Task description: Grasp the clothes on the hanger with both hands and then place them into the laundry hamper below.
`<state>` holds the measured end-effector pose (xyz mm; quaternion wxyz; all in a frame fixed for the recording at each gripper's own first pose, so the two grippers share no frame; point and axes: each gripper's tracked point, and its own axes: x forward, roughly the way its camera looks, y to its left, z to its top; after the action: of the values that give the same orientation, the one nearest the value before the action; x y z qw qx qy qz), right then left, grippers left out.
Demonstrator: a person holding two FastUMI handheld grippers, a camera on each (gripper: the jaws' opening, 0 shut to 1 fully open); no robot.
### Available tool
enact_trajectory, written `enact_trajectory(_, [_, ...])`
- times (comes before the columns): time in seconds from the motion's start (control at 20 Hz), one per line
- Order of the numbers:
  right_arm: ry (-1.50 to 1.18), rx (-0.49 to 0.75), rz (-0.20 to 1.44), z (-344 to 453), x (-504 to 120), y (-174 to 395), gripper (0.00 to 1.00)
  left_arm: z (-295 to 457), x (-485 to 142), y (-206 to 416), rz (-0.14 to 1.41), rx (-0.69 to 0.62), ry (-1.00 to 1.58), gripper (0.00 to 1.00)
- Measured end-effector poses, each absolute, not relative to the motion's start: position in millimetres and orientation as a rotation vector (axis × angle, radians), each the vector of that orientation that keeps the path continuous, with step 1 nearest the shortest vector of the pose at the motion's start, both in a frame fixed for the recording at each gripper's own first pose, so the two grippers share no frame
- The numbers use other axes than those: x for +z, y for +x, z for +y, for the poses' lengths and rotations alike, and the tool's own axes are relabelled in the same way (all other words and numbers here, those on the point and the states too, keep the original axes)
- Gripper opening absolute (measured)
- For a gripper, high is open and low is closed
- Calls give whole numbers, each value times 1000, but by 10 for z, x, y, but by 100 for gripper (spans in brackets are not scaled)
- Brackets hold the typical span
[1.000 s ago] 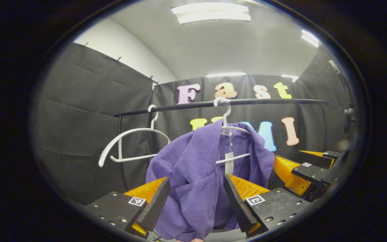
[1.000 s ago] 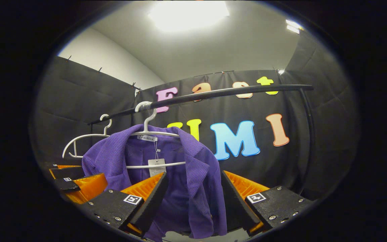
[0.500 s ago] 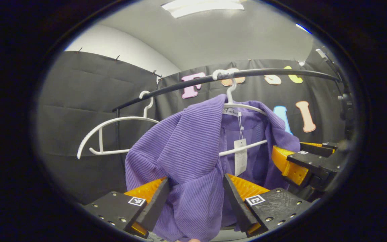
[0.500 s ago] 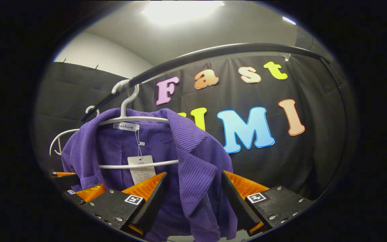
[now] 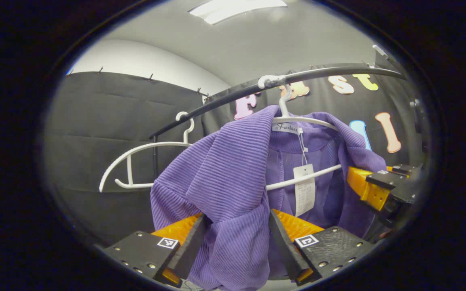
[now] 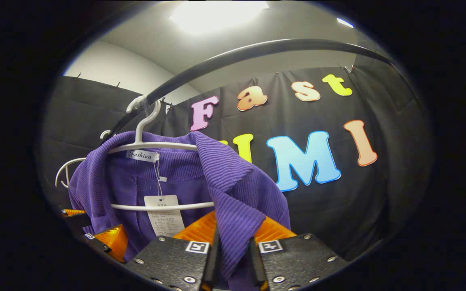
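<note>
Right gripper view: the purple ribbed-knit jacket point(image 6: 233, 182) is seen draped on a white plastic hanger point(image 6: 144, 137), which is hooked over the black metal rail point(image 6: 257, 50). The right gripper point(image 6: 233, 258) is closed, its fingers pinching the jacket's front edge below the lapel, with fabric visibly squeezed between them. A white paper tag point(image 6: 164, 214) is seen dangling from the collar on a thread.

Left gripper view: the left gripper point(image 5: 235, 242) is shown with its fingers spread, the jacket's other shoulder and sleeve hanging between them; whether either finger touches the cloth cannot be told. A second, bare white plastic hanger point(image 5: 136, 161) is hung on the same rail, just beside the jacket.

The garment is judged light, soft and limp: it will fold and sag once lifted, and a thin pinch may slip. A hold on the thicker shoulder or lapel folds on both sides is advised, so that the jacket can be slid off the hanger evenly and the hanger is not dragged along.

No container is visible; the hamper and its contents cannot be assessed.
</note>
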<state>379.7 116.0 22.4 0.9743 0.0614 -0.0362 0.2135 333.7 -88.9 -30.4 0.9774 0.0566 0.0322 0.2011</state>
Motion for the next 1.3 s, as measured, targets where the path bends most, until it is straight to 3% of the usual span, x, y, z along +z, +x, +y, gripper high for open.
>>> enact_trajectory(0.05, [111,426,-105,1132,284,3811,20,-873,-306,3344,66,411,119,90])
enact_trajectory(0.1, [102,447,-126,1164,307,3803,7,-872,-321,3367,67,410,115,79])
enact_trajectory(0.15, [93,454,-141,1178,322,3807,5,-895,-331,3396,67,397,106,67])
enact_trajectory(0.2, [85,447,-165,1144,367,3822,5,-897,-334,3405,66,384,97,67])
enact_trajectory(0.4, [68,393,-257,980,600,3902,5,-855,-280,3359,56,377,75,2])
enact_trajectory(0.45, [61,374,-280,937,662,3935,5,-865,-250,3332,53,357,72,7])
enact_trajectory(0.8, [34,268,-382,635,968,4308,4,-780,124,3066,24,338,77,2])
enact_trajectory(0.85, [30,258,-385,596,972,4365,5,-757,205,3044,13,338,76,7])
enact_trajectory(1.25, [125,251,-348,606,888,4663,5,-402,938,2776,-84,359,81,7])
enact_trajectory(1.3, [145,253,-337,616,863,4718,5,-367,1017,2782,-91,357,85,2])
